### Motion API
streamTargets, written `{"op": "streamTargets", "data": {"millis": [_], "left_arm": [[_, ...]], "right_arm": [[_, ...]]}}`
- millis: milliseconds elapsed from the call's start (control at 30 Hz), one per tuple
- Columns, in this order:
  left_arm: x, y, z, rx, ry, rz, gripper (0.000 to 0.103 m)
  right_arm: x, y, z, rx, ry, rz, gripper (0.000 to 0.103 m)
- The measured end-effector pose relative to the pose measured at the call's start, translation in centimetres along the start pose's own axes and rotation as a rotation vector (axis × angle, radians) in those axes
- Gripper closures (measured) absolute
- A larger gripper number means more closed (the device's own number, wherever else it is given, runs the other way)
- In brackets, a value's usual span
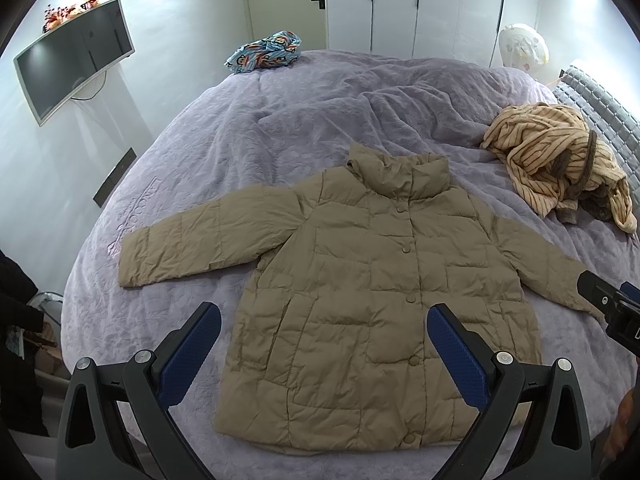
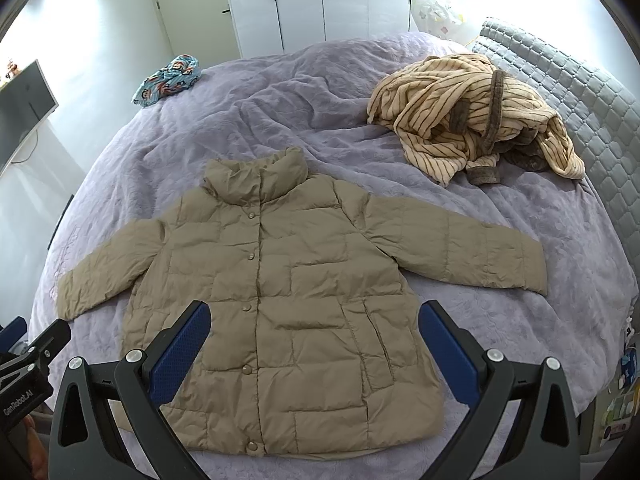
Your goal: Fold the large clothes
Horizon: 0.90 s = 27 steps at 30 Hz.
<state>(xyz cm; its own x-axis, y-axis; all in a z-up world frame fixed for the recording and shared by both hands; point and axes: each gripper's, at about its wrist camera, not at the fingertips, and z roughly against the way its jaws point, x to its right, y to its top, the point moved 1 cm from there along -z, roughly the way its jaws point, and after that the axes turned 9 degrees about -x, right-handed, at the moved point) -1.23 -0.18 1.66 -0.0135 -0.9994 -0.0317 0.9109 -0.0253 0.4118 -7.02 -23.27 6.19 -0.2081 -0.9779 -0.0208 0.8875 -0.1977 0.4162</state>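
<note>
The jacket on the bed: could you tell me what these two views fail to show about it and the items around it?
- Jacket hem: both views, partly behind the open left gripper and right gripper.
- Its far cuff: left wrist view, covered by the other gripper's body.
- Striped garment: crumpled, its type unclear.
- Patterned bundle: too small to identify.
- Embossed lettering on the bedspread: distorted, not fully legible.

In the left wrist view the right gripper (image 1: 616,312) is cut off by the right edge, hiding the jacket (image 1: 360,300) cuff there. The left gripper (image 2: 28,356) is likewise cropped at the left edge (jaws unseen). Embossed lettering on the bedspread (image 1: 280,120) possibly reads "LANCOON".
</note>
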Motion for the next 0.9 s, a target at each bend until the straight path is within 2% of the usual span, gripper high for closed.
{"op": "streamTargets", "data": {"millis": [900], "left_arm": [[0.03, -0.04, 0.18, -0.005, -0.008, 0.004, 0.000]], "right_arm": [[-0.18, -0.01, -0.03, 0.000, 0.000, 0.005, 0.000]]}}
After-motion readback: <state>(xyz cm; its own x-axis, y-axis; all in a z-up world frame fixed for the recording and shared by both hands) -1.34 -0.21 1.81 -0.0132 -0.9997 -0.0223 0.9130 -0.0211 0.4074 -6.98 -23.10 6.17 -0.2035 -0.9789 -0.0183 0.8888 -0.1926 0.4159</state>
